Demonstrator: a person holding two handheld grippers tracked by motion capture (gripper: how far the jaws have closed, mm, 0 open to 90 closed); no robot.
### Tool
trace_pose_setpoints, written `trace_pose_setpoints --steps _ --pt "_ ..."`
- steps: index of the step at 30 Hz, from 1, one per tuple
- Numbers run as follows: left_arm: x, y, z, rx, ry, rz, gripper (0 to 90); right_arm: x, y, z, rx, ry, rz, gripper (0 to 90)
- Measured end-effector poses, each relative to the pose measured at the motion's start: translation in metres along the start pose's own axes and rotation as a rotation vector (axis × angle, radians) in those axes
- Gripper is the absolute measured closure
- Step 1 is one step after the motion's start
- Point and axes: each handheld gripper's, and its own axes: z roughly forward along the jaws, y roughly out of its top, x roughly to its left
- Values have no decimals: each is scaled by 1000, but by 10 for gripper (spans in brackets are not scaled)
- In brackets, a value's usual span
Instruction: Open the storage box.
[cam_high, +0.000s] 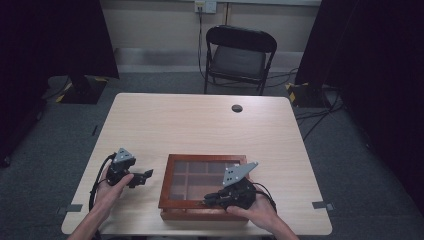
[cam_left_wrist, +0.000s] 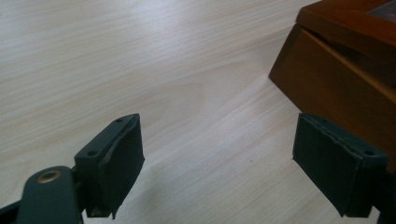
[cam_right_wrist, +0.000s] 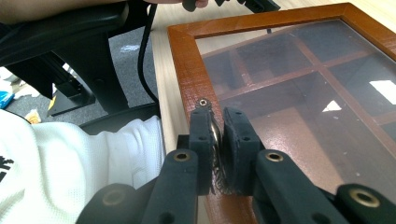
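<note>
You could read no text, label, brand, number or sign anywhere around the wooden box (cam_high: 172, 197). A dark mark showed at the edge of the white sleeve (cam_right_wrist: 70, 158) beside the box in the right gripper view, but it was cut off and could not be made out as a letter.

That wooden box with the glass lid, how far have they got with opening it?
Early on. Already done: the right claw is shut on the small metal latch at the front edge of the lid. In hand: lifting, though the wooden box looks at most barely open. The left claw is open and empty beside the box. Left: swinging the lid up.
</note>
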Motion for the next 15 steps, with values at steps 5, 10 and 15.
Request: trace_pose_setpoints --steps 5,10,15 --pt "-3 1 -2 -16 -36 6 157 -1 5 -3 3 1 -8 829" --pt "-4 2 -6 -42 -58 7 157 -1 13 -8 8 -5 -11 829" --pt "-10 3 -7 -55 -89 28 157 -3 22 -13 7 -3 -12 830"
